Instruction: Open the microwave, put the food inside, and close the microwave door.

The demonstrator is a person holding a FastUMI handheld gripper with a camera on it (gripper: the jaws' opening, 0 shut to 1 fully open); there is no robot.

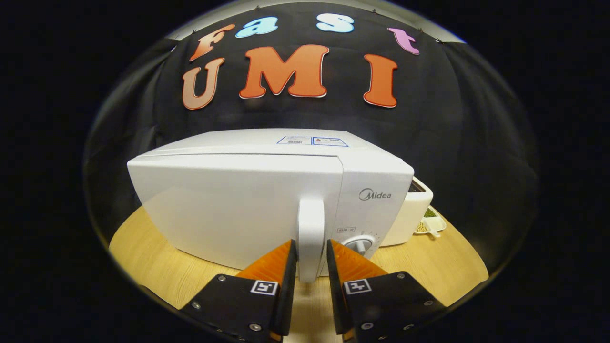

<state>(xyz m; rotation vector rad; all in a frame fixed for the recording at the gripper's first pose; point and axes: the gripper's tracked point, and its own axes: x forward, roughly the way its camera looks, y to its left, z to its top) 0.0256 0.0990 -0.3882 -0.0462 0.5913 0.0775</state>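
Directly ahead, a white microwave (238,205) stands on the round wooden bench (157,271), its door (224,209) shut flush with the body. The hand-held gripper (311,259) reaches to the door's upright white handle (311,233), whose lower part sits between the two fingers (274,262). The fingers stand narrowly apart, close on either side of the handle, but whether both actually press on it is hard to make out from this angle. Just right of the handle, a round control dial (360,244) is partly hidden behind the right finger. A small label above the dial is too small to make out. Behind the microwave's right side, a white boxy appliance (412,209) is mostly hidden. Beside it lies a small white dish (431,226) holding greenish and yellowish bits, too small to identify.
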